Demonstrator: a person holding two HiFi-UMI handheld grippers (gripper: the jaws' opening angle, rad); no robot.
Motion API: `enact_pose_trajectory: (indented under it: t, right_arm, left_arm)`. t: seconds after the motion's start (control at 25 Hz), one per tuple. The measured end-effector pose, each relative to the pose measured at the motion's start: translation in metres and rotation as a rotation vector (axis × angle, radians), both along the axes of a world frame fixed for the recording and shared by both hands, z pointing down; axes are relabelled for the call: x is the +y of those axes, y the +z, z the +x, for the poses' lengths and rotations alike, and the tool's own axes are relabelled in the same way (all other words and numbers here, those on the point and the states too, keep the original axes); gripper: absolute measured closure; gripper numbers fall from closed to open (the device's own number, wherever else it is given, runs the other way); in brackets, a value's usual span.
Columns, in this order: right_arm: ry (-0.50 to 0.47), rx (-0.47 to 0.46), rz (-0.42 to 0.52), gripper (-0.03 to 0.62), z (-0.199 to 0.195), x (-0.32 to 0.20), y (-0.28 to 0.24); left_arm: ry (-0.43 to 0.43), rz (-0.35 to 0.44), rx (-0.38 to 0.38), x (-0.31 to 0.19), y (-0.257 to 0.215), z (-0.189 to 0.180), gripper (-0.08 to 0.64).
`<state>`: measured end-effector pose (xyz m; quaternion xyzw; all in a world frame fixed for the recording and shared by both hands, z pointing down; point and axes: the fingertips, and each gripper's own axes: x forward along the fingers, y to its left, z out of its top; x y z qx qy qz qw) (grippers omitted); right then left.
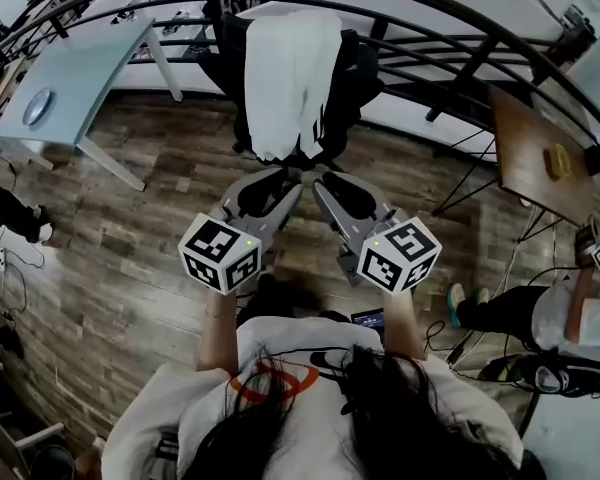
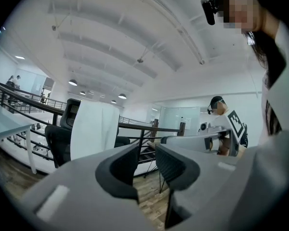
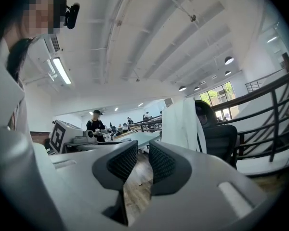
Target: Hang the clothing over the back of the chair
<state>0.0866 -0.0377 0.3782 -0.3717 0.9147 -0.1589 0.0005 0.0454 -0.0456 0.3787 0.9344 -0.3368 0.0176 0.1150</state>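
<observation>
A white garment [image 1: 290,78] hangs draped over the back of a black office chair [image 1: 358,80] that stands on the wood floor in front of me. Both grippers are held close to my body, side by side and short of the chair, pointing at it. My left gripper [image 1: 285,173] has a narrow gap between its jaws and nothing in it. My right gripper [image 1: 326,175] stands the same way, empty. In the left gripper view the garment [image 2: 94,129] and chair [image 2: 58,141] lie beyond the jaws [image 2: 147,153]. The right gripper view shows the garment [image 3: 180,124] past its jaws [image 3: 143,154].
A curved black railing [image 1: 450,28] runs behind the chair. A pale blue table [image 1: 80,68] stands at the left, a brown wooden table [image 1: 530,153] at the right. A person [image 1: 540,313] sits on the floor at the right, with cables nearby.
</observation>
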Motion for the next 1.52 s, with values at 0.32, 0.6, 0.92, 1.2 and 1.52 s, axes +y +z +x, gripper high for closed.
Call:
enact_pose_trajectory:
  t: [0.32, 0.6, 0.92, 1.2, 1.52]
  right_arm:
    - [-0.032, 0.012, -0.018, 0.509, 0.045, 0.045, 0.022]
    - [-0.049, -0.003, -0.032, 0.509, 0.061, 0.073, 0.033]
    - [-0.087, -0.010, -0.055, 0.526, 0.070, 0.093, 0.041]
    - [-0.099, 0.009, -0.041, 0.534, 0.076, 0.102, 0.040]
    - [-0.093, 0.004, -0.043, 0.545, 0.085, 0.105, 0.043]
  left_arm:
    - [-0.043, -0.018, -0.023, 0.046, 0.019, 0.051, 0.334]
    - [-0.064, -0.028, -0.051, 0.079, 0.028, 0.066, 0.334]
    - [-0.087, -0.040, -0.051, 0.099, 0.035, 0.076, 0.334]
    - [-0.067, -0.029, -0.060, 0.107, 0.032, 0.090, 0.334]
    - [-0.041, -0.030, -0.081, 0.112, 0.037, 0.104, 0.334]
